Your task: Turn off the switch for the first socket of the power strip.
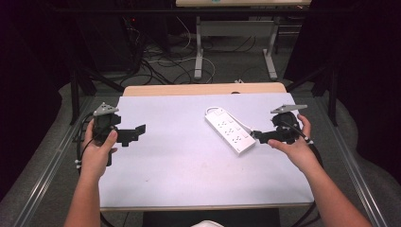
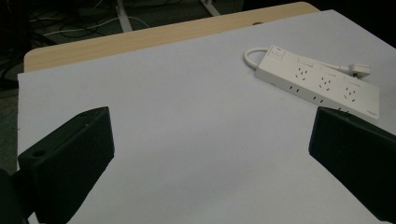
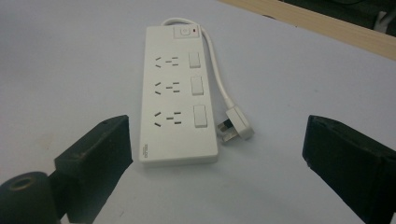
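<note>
white power strip (image 1: pixel 230 130) lies untouched on the surface (image 1: pixel 165 156); both hand-held grippers, left (image 1: pixel 135 134) and right (image 1: pixel 259 136), jaws apart, hold nothing.

Bare forearms, no sleeves; black left gripper (image 1: pixel 135 134) and right gripper (image 1: pixel 257 136), grey triangular plates, seemingly black trailing cables.

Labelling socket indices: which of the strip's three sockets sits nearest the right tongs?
The end socket farthest from the strip's red-lit switch, just ahead of the open right tongs; the plug lies beside it.
</note>
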The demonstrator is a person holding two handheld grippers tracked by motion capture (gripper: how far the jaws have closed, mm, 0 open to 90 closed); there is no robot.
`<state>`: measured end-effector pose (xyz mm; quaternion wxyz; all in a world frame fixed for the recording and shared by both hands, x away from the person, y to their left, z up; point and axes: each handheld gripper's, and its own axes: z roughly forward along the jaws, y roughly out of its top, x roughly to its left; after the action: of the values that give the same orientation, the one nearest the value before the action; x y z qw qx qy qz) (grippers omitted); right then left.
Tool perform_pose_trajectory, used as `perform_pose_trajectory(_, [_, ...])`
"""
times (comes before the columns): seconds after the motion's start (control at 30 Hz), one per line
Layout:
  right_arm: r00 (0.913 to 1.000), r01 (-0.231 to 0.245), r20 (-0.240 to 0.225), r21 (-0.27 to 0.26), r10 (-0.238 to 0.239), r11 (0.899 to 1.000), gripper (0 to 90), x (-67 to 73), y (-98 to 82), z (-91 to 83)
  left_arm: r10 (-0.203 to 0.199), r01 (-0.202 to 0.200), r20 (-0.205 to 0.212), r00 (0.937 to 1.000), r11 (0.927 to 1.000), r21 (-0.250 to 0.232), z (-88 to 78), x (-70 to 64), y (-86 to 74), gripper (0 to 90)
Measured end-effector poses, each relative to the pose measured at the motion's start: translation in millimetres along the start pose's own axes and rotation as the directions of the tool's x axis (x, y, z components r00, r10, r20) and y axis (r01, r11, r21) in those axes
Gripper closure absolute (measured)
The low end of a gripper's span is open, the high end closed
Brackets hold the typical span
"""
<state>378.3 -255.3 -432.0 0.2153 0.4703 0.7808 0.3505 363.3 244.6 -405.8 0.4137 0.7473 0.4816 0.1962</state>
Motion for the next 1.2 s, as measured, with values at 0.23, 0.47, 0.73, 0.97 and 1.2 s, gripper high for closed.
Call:
perform_pose_trajectory(0.23, [0.9998, -0.020, -0.001, 0.025, 0.020, 0.999, 11.0, -5.7, 15.0, 14.3, -0.021, 0.022, 0.009, 0.9997, 0.9992, -0.033, 7.7, 4.7, 3.5, 0.1])
perform_pose_trajectory(0.47, [0.9995, -0.028, 0.017, 0.053, 0.027, 0.998, 14.2, -11.5, 27.4, 27.1, -0.026, 0.026, 0.006, 0.9996, 0.9991, -0.034, 12.5, 12.1, -3.8, 0.1])
perform_pose_trajectory(0.73, [0.9994, -0.024, 0.027, 0.065, 0.022, 0.998, 14.5, -13.8, 42.7, 40.0, -0.041, 0.041, 0.004, 0.9991, 0.9981, -0.045, 15.1, 17.0, -8.3, 0.1])
perform_pose_trajectory(0.97, [0.9994, 0.008, 0.033, 0.091, -0.011, 0.996, 14.9, -9.6, 63.5, 55.6, -0.031, 0.031, 0.014, 0.9994, 0.9982, -0.052, 13.5, 16.0, -8.2, 0.1])
perform_pose_trajectory(1.2, [0.9996, 0.020, 0.017, 0.116, -0.022, 0.993, 16.8, -4.8, 77.1, 70.7, -0.009, 0.009, 0.009, 0.9999, 0.9980, -0.063, 9.8, 10.3, -6.7, 0.1])
